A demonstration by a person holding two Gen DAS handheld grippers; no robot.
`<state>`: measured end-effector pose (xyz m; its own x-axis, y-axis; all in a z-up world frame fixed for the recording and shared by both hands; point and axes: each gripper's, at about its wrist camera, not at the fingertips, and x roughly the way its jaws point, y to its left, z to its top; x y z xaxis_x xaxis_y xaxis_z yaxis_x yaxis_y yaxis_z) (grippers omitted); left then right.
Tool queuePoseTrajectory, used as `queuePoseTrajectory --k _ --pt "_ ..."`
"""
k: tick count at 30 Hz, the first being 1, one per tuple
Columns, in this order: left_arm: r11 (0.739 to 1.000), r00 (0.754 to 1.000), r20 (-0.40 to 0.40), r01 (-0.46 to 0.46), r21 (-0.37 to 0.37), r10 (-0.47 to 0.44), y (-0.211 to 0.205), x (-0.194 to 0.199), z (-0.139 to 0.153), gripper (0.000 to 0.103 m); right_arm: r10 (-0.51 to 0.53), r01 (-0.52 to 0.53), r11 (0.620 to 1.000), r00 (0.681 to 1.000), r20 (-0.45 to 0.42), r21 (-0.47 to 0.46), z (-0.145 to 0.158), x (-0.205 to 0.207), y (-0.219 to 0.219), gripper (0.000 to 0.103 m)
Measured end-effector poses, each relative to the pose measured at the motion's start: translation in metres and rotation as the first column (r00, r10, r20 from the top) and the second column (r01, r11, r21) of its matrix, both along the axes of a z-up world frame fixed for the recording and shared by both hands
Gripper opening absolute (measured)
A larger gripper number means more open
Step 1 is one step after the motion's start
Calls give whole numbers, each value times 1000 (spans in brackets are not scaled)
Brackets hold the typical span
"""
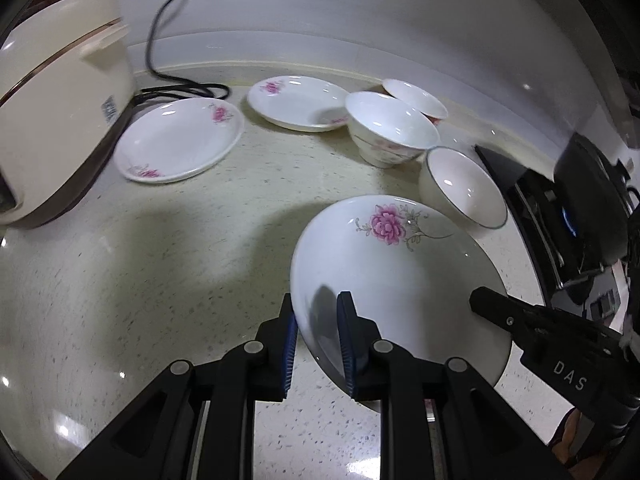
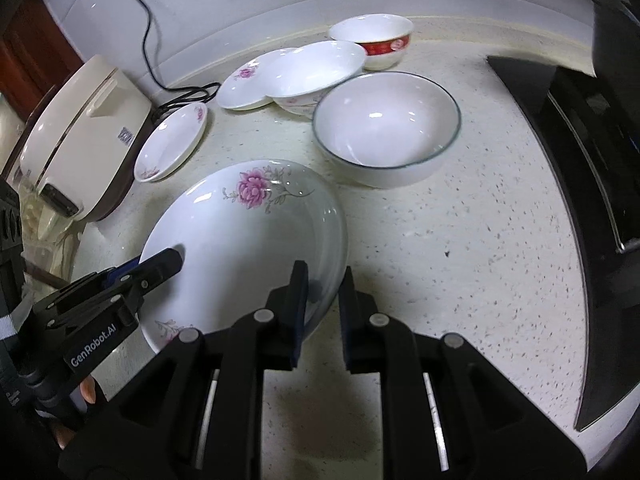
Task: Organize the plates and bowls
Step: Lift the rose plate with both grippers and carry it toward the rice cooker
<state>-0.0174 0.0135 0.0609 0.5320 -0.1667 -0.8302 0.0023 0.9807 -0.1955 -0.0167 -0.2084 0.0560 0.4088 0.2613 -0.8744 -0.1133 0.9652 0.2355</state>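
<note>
Blue rubber pads lined my left gripper [image 1: 318, 332], and they straddled the near rim of the big flowered plate [image 1: 400, 272], one finger under, one over the inner slope; I judged them narrowed onto it, though I could not confirm firm contact. My right gripper [image 2: 324, 304] sat the same way on the plate's opposite edge, narrow, the rim between its fingers. That plate lay on the speckled counter [image 1: 160, 280], just beside the grey-rimmed bowl [image 2: 386, 128]. Glazed porcelain like this I took to be stiff, slick and chip-prone, heavy enough to pivot in a one-sided pinch, so the rim was the sensible hold, and both sides together. Farther back stood two smaller flowered plates [image 1: 180, 140], a white bowl [image 1: 390, 128] and a red-banded bowl [image 2: 374, 40], with the rice cooker [image 1: 56, 112] well to the left
</note>
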Motion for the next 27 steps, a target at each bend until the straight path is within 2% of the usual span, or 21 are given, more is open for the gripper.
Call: queuePoseTrajectory --k 6,10,16,23,27 --pt "991 990 39 -133 -7 134 34 -23 10 20 122 -122 993 992 43 2 11 1 40 17" --pt "969 968 45 -245 -4 245 68 -42 11 21 218 -219 976 975 45 9 10 -1 78 17" --pt "919 918 57 -393 11 392 117 -75 12 21 360 -362 932 931 57 36 9 -7 137 18" --pt "837 837 56 -546 28 544 167 -127 10 21 507 -509 858 860 50 66 3 -27 199 18" --pt "798 798 40 -602 33 601 185 -147 4 21 570 -571 817 821 32 77 -5 -37 232 18"
